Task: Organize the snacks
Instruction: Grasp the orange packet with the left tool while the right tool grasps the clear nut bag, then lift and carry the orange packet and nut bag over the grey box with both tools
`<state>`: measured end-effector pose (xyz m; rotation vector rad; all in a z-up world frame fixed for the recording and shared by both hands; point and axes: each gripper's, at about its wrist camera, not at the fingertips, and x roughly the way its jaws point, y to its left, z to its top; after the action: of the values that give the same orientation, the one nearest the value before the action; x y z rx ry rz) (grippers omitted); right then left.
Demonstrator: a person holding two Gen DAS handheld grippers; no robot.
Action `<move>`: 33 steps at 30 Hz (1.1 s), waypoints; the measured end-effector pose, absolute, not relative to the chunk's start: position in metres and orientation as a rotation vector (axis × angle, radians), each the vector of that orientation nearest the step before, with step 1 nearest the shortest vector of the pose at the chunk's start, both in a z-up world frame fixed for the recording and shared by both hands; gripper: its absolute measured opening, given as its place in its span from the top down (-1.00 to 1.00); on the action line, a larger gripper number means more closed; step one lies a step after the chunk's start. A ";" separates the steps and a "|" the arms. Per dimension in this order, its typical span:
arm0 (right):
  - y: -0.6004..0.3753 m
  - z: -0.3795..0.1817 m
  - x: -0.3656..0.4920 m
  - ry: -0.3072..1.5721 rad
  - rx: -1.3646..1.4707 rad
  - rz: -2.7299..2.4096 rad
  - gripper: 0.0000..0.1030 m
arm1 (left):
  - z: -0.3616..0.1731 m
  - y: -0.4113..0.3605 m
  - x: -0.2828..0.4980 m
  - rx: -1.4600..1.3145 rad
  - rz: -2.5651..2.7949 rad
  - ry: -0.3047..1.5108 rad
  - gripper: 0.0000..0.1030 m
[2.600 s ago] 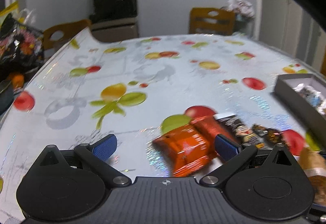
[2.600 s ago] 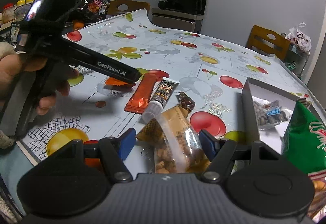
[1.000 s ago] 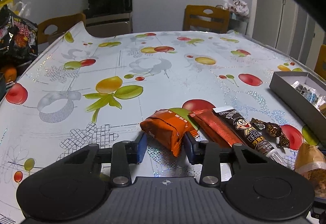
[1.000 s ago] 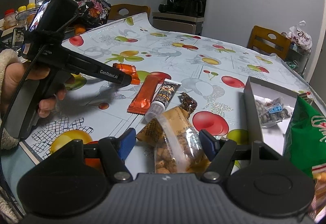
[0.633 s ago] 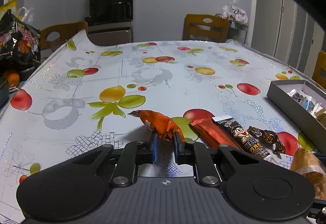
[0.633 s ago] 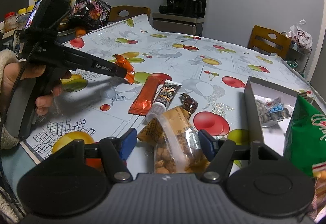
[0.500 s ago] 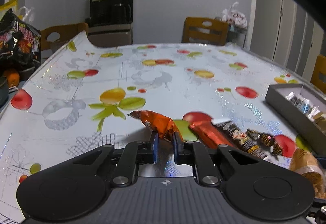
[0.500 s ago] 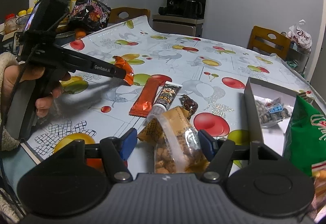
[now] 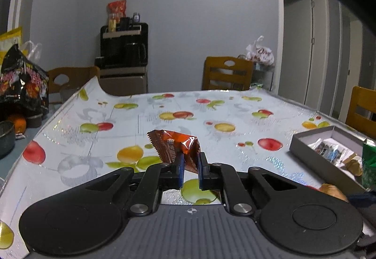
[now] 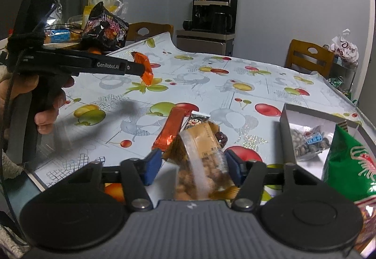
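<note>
Each camera rides low behind its own tongs, looking across the table [image 9: 211, 103] toward the far wall, both catching the grey box [image 10: 285, 117] at right of frame.

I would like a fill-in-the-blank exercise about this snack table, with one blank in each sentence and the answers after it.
1. The left gripper holds a small snack packet whose wrapper is ____.
2. That packet hangs ____ the fruit-print tablecloth, not touching it.
3. The bag of nuts lies between the jaws of the ____ gripper.
4. The grey box stands to the ____ of the long orange bar in the right wrist view.

Answers: orange; above; right; right
</note>
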<state>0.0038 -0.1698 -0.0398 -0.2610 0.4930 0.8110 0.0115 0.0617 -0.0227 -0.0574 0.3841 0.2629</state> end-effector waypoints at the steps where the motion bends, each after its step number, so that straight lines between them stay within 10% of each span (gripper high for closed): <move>1: -0.170 -0.040 0.004 0.495 -0.262 0.814 0.13 | -0.021 0.061 0.010 -0.057 0.258 0.379 0.75; 33: -0.199 0.014 0.007 0.363 -0.154 0.792 0.16 | 0.018 0.025 -0.003 0.025 0.186 0.231 0.78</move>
<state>0.0073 -0.1990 0.0140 -0.1543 0.3632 0.7922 -0.0031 0.0254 0.0180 0.0254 0.2306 0.1865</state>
